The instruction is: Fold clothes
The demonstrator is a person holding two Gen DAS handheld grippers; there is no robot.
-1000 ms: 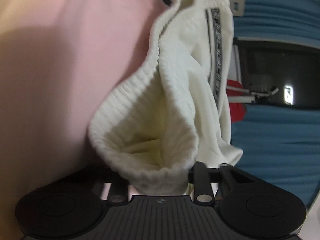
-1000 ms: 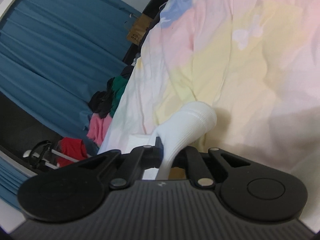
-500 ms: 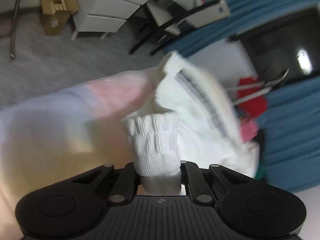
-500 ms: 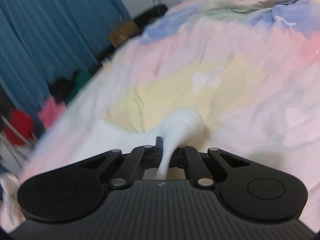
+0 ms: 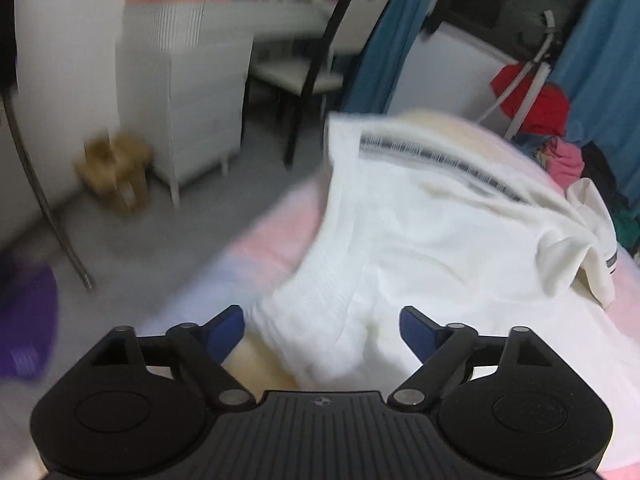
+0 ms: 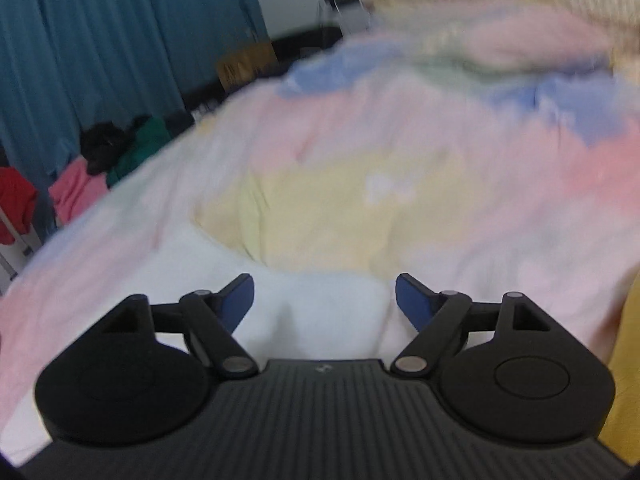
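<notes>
A white garment [image 5: 432,248] with a grey patterned stripe lies spread on the pastel bedspread [image 5: 280,220], its ribbed hem toward me. My left gripper [image 5: 322,330] is open just above the hem, holding nothing. In the right wrist view, a white part of the same garment [image 6: 320,312] lies on the bedspread [image 6: 360,208] between the fingers of my right gripper [image 6: 324,300], which is open and empty. Both views are motion-blurred.
A pile of red, pink and dark clothes [image 5: 560,148] sits at the bed's far edge by blue curtains [image 6: 100,40]. A white drawer unit [image 5: 188,92], a chair [image 5: 320,68] and a cardboard box [image 5: 116,172] stand on the floor to the left.
Both grippers were shut on the white garment, holding it up. Now both are open and the garment lies on the bed. Both cameras have swung.
</notes>
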